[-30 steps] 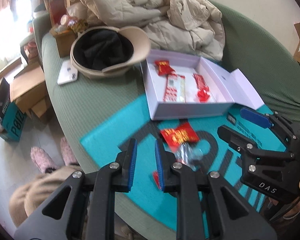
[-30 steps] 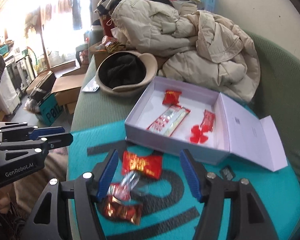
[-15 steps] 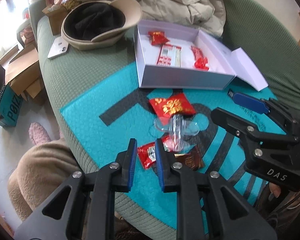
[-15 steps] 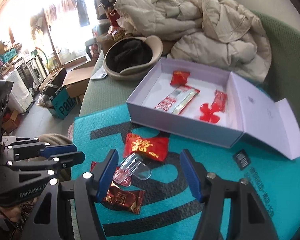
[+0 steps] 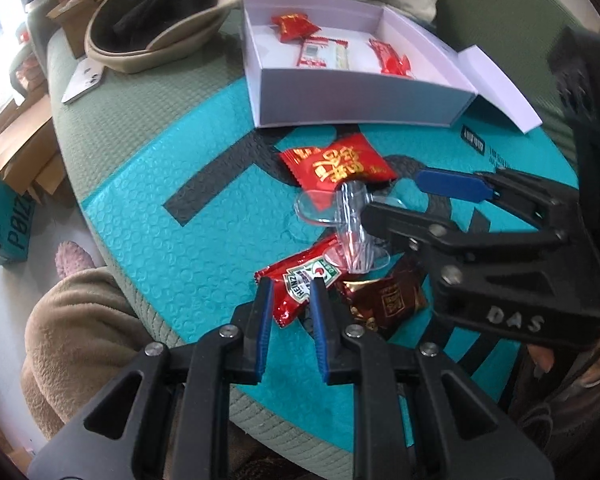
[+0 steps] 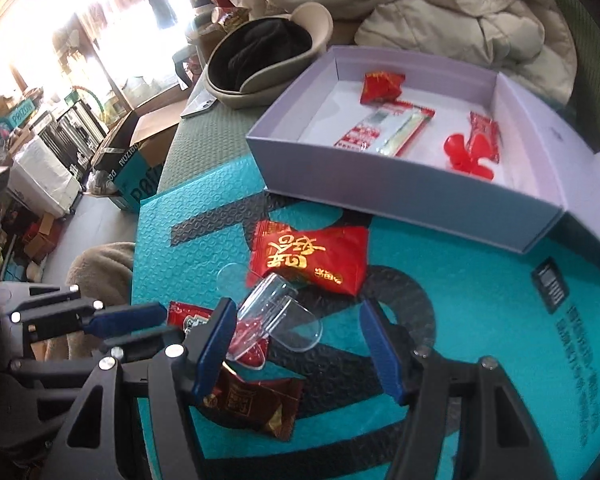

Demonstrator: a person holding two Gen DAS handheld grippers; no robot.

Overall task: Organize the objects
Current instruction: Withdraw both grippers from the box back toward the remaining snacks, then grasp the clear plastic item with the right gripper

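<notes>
On the teal mat (image 5: 148,220) lie a red candy packet (image 5: 336,162) (image 6: 310,258), a clear plastic piece (image 5: 350,232) (image 6: 278,318), a red Heinz ketchup sachet (image 5: 300,280) and a dark red packet (image 5: 386,298) (image 6: 252,404). The open white box (image 5: 356,100) (image 6: 400,196) holds several red items. My left gripper (image 5: 290,294) stands narrowly open with its fingers on either side of the ketchup sachet's near end. My right gripper (image 6: 300,320) (image 5: 392,196) is open wide, its left finger beside the clear piece.
A beige hat (image 5: 160,28) (image 6: 264,56) and a white phone (image 5: 84,84) lie on the green cushion behind the mat. Beige jackets (image 6: 460,4) are piled at the back. Cardboard boxes (image 5: 12,200) stand on the floor at left.
Both grippers have moved down and forward toward the loose items. My left gripper has opened slightly around the ketchup sachet. My right gripper now reaches the clear piece.
</notes>
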